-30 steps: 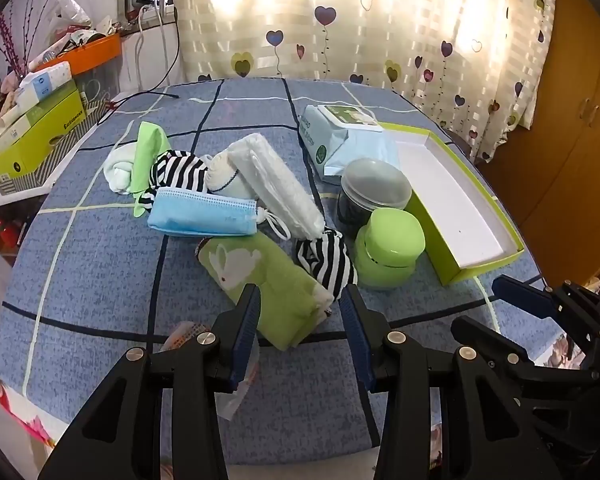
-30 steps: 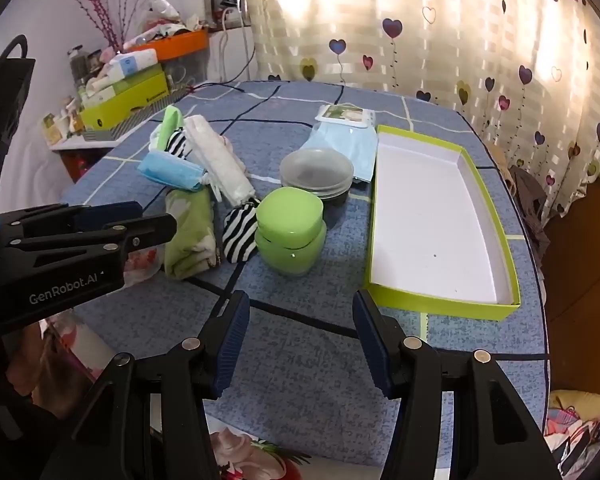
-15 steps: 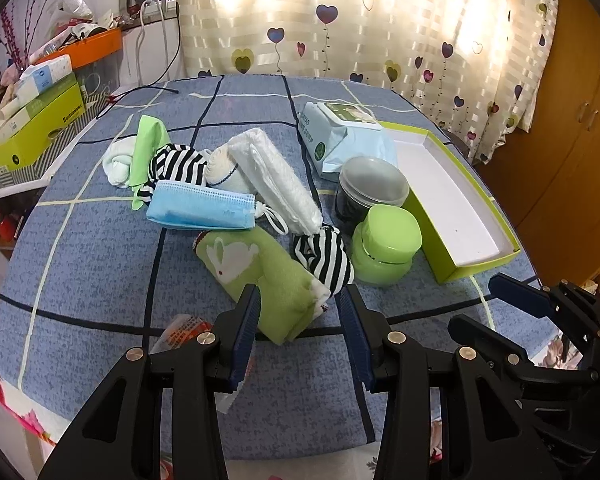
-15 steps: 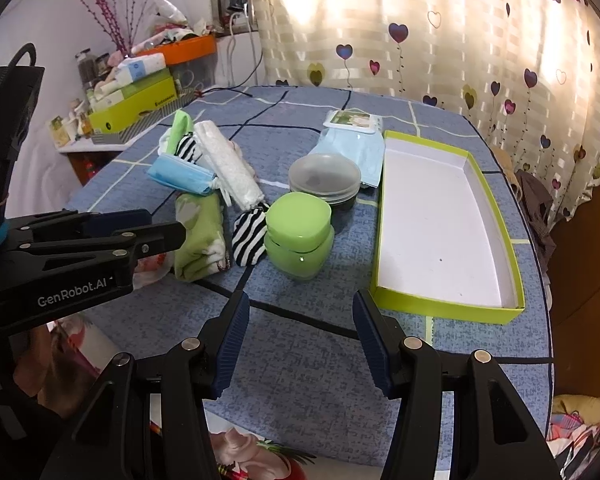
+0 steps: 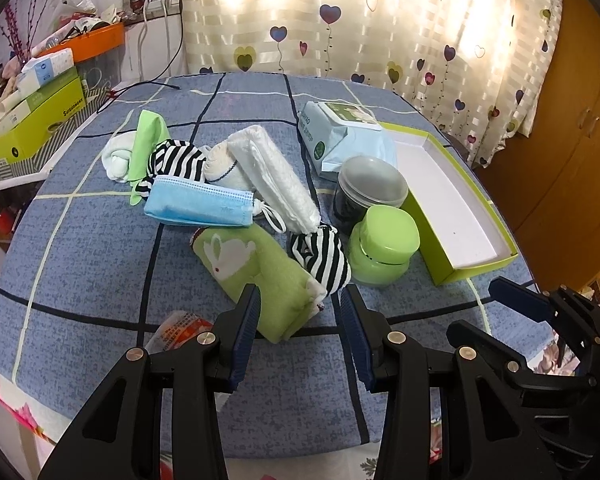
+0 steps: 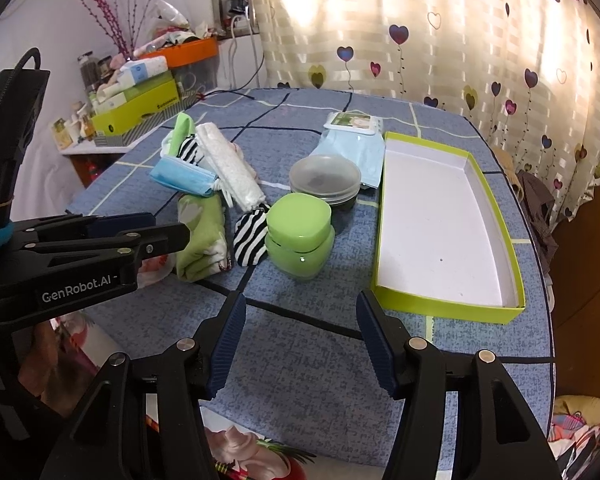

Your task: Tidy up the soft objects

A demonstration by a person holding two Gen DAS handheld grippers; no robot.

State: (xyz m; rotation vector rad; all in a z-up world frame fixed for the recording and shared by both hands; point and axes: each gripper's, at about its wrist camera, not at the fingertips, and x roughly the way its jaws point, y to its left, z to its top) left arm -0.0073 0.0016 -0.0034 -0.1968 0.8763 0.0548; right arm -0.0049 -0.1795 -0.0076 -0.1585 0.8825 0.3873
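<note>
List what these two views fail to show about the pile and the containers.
- Red snack packet: mostly behind the left tool in the left wrist view; print unreadable.
- Dark tub: contents blurred under its cloudy lid, both views.
- White sock: partly under the green cloth, left wrist view.
- Rabbit towel: near end blocked by the left tool in the right wrist view.

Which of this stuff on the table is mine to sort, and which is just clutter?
To sort: green rabbit towel, striped socks, blue face mask, white rolled towel, white-green cloth bundle, green tray.

Just lying about: green jar, lidded tub, wipes pack, snack wrapper.
</note>
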